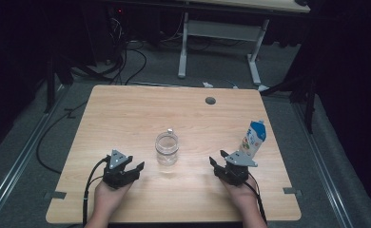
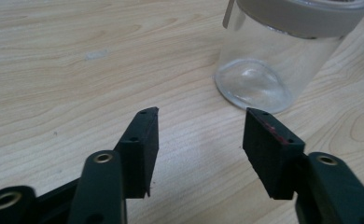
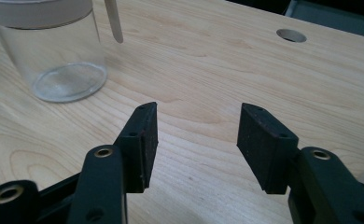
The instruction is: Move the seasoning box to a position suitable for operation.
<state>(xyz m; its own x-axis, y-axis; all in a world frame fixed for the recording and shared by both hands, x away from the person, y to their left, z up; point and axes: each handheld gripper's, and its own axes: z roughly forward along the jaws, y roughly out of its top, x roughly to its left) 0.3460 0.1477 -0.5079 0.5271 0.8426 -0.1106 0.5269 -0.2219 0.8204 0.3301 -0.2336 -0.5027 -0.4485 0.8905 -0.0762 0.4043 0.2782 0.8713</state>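
A pale wooden table (image 1: 126, 118) carries everything, with a round cable hole (image 1: 210, 100) near its far edge. At the middle of the near half stands a clear glass jar (image 1: 167, 148) with a pale band around its mouth and a small clasp hanging at the rim; it is upright and empty. To the right, near the table's right edge, a small carton (image 1: 253, 138) with a blue top stands leaning slightly, just beyond the right gripper. The left gripper (image 1: 129, 167) sits on the jar's left, near it but not touching; its jaws are spread apart with only bare wood between them, the jar just ahead and to one side in the left gripper view. The right gripper (image 1: 218, 164) sits on the jar's right, jaws likewise spread over bare table, holding nothing.
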